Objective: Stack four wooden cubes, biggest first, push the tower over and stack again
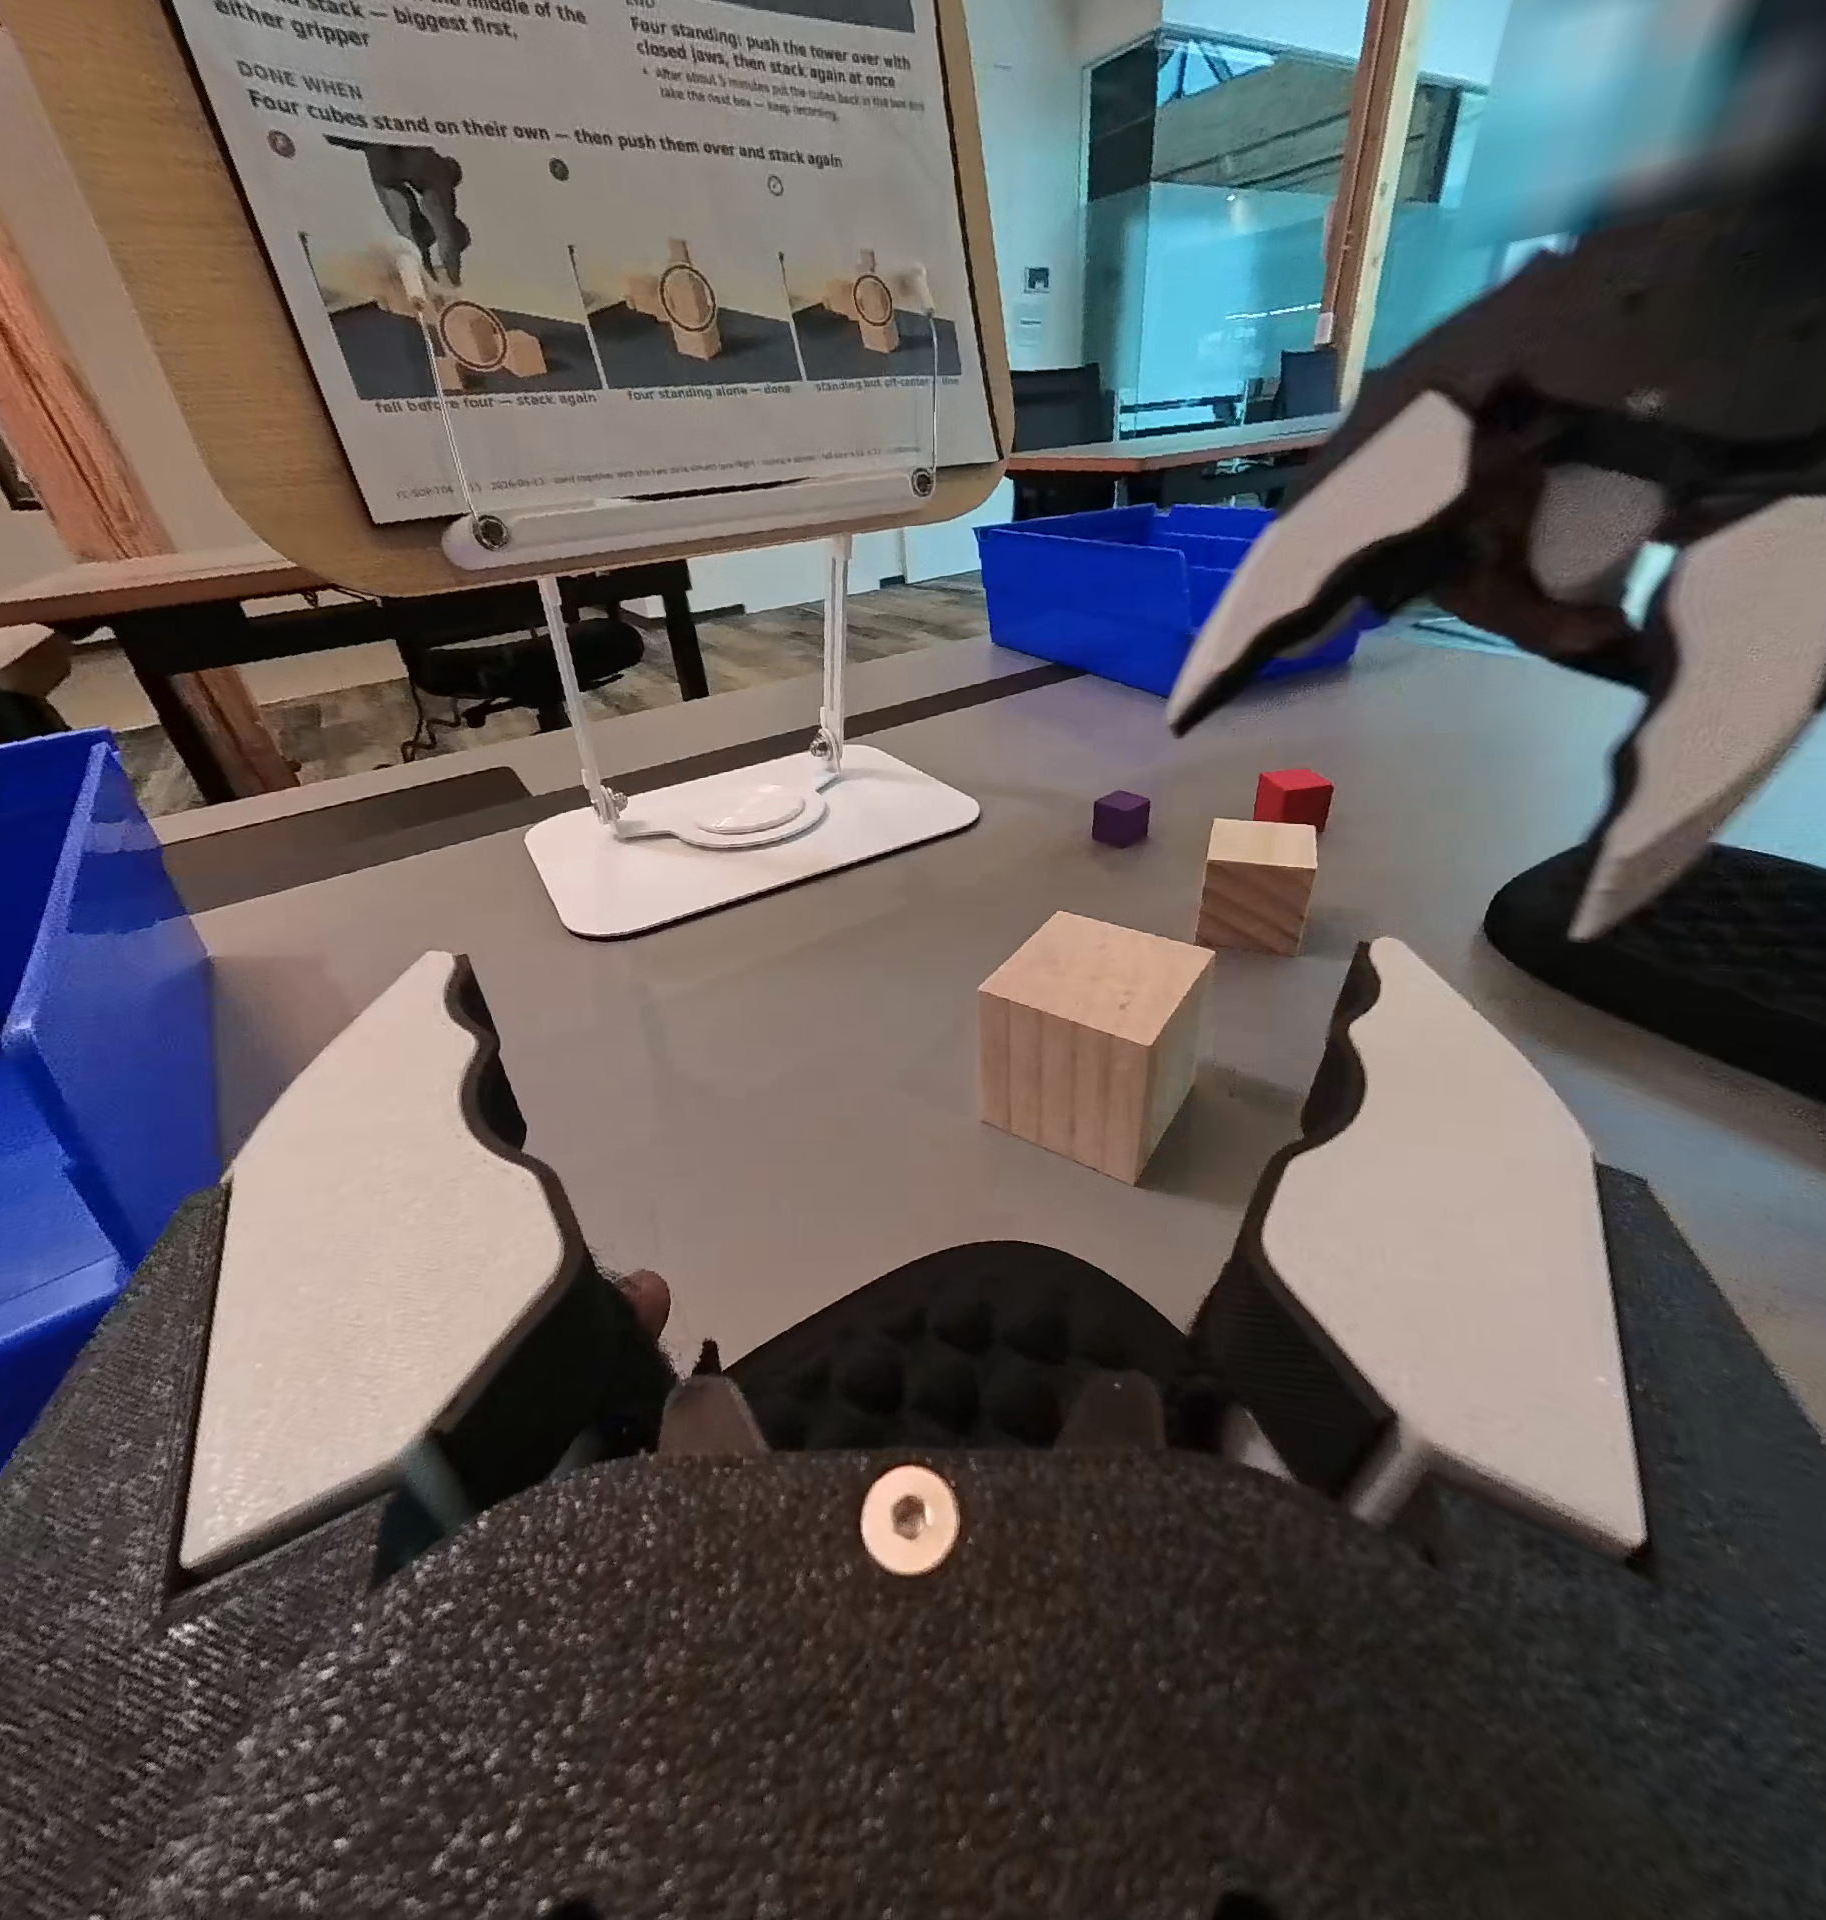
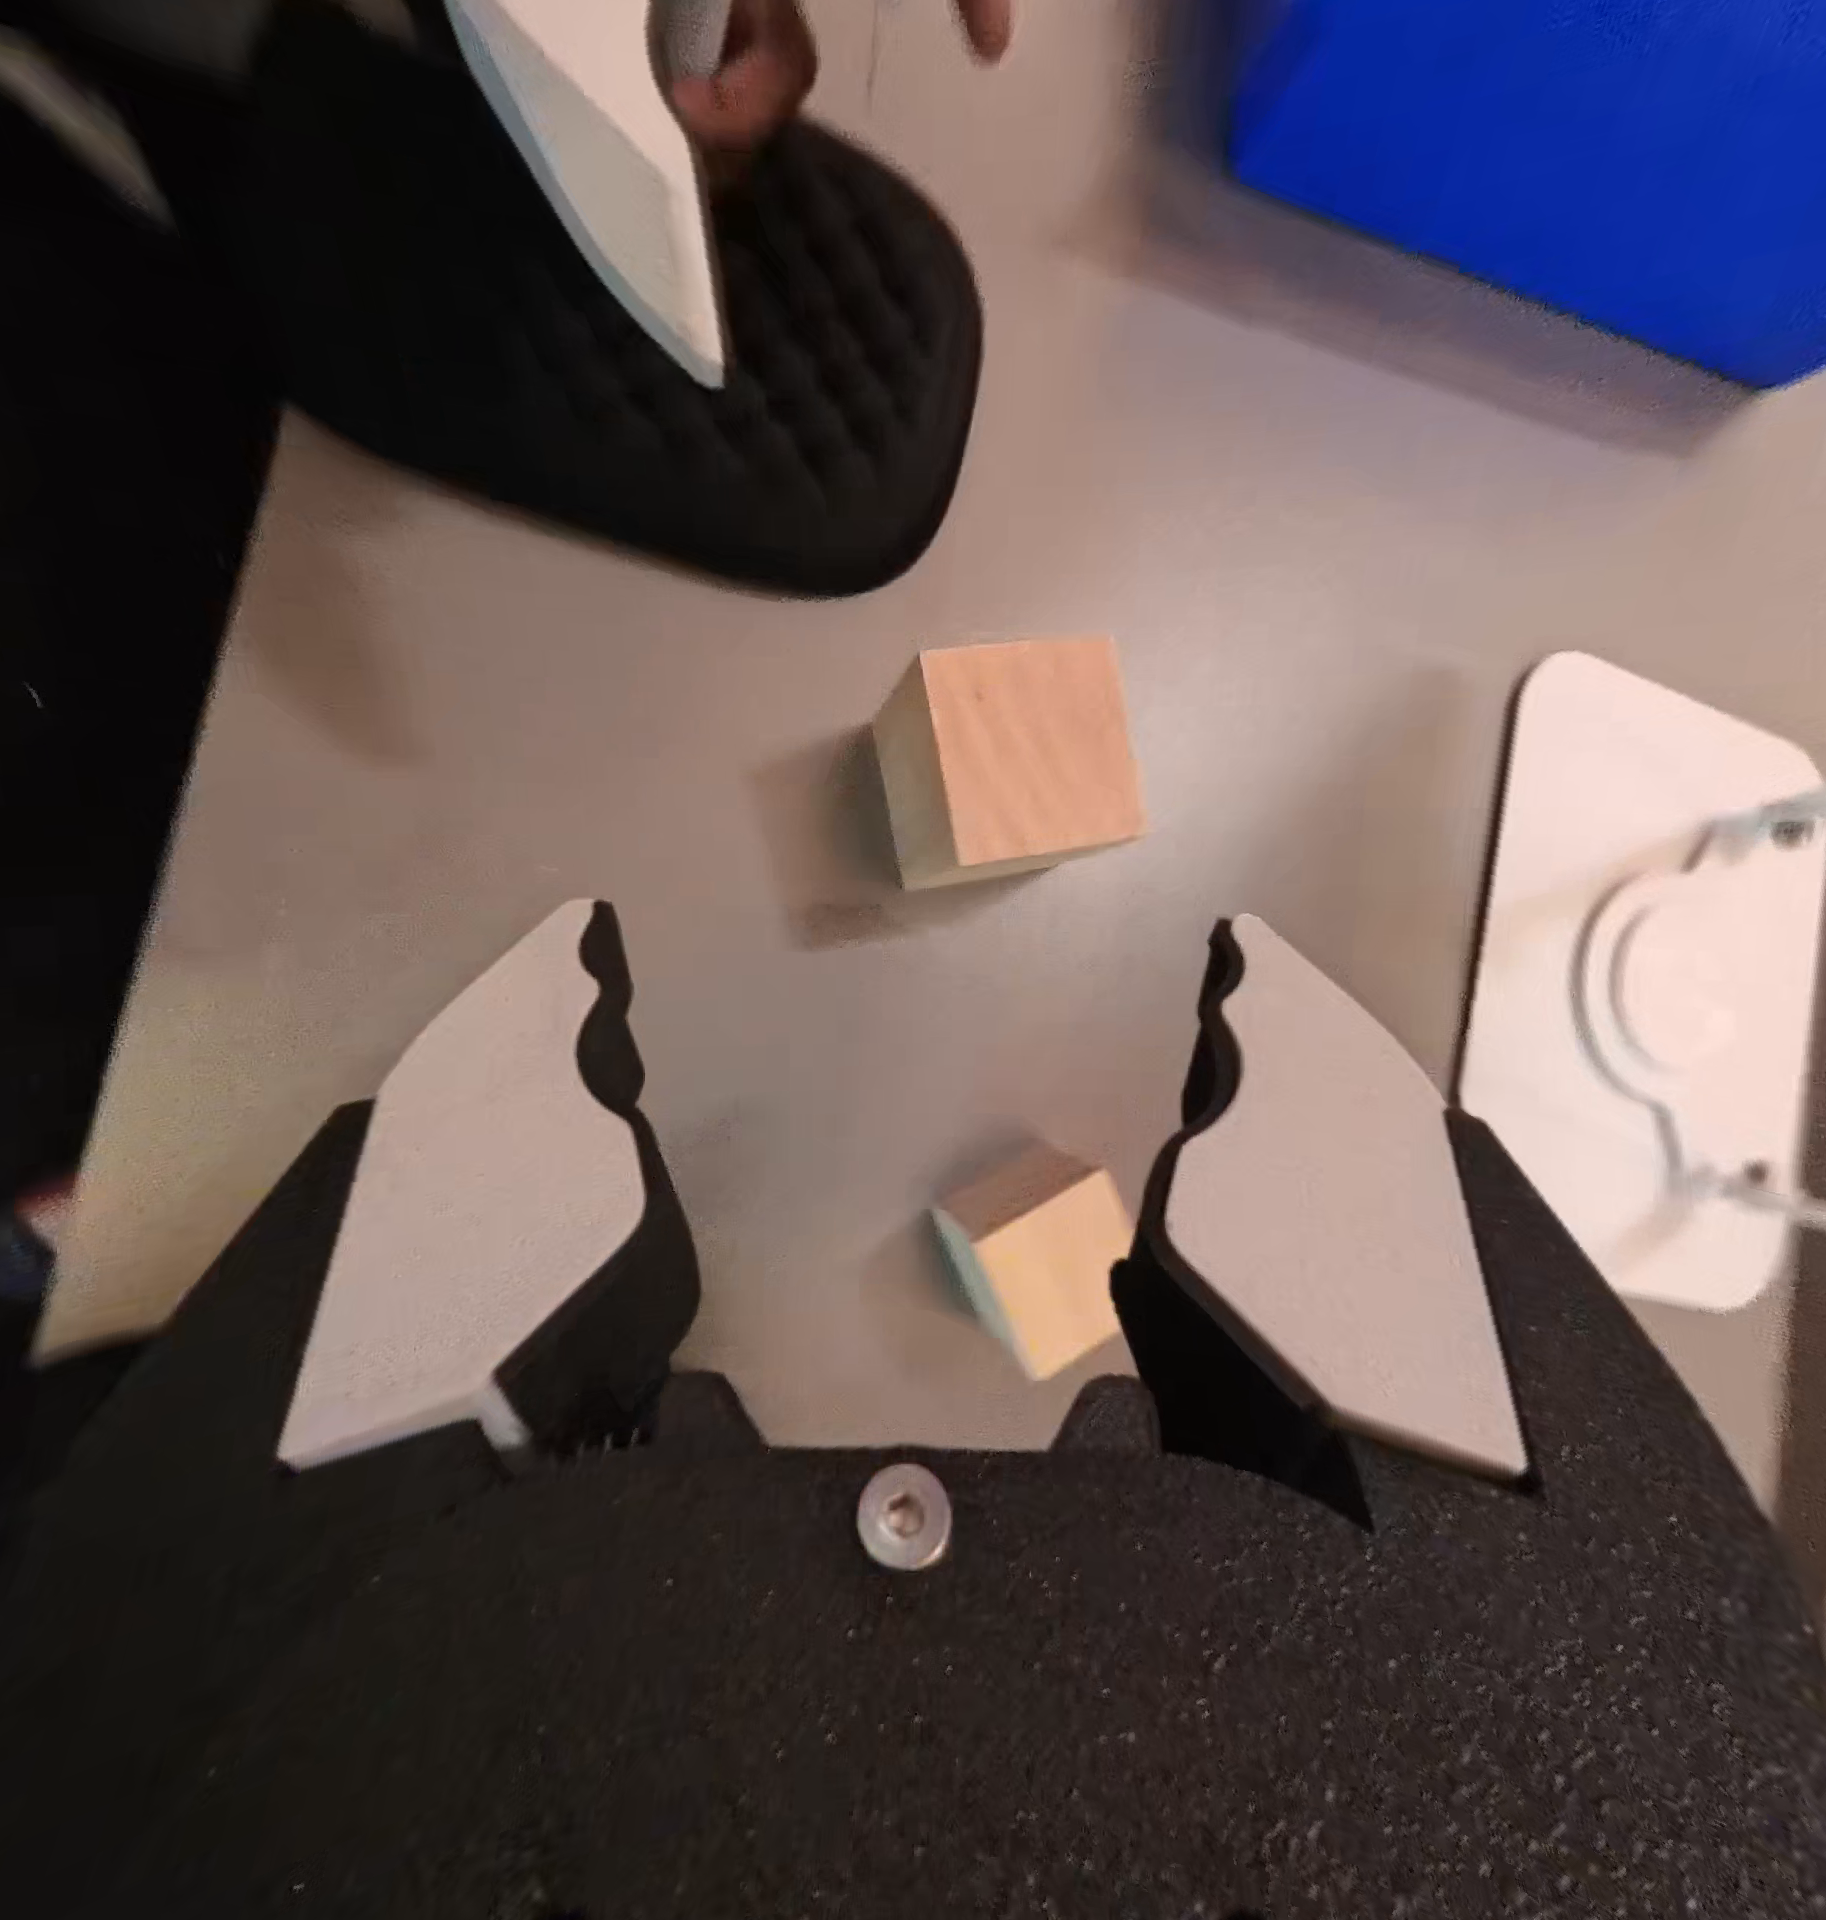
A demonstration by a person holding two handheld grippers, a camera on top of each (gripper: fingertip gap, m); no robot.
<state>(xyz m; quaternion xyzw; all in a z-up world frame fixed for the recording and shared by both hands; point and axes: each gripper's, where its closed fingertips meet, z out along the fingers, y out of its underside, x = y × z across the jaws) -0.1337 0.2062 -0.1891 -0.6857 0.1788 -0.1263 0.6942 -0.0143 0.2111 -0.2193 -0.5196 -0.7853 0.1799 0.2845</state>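
Left tool [image 1: 914, 956] wide open and bare, large pale wooden cube [image 1: 1091, 1044] on grey worktop [image 1: 784, 1039] just inside its right finger, right tool [image 2: 909, 914] open above smaller wooden cube [image 2: 1034, 1257], gripping nothing.

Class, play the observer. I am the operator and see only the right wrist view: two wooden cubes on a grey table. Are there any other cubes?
Observer: Yes. The left wrist view shows a purple cube and a red cube farther off than the two wooden ones.
Operator: Is my right gripper down on the table?
Observer: No. The right gripper hangs open above the table, clear of every cube.
Operator: What does the white base at my right edge carry?
Observer: Two thin white arms rise from the base to a board with a printed sheet clipped on it.
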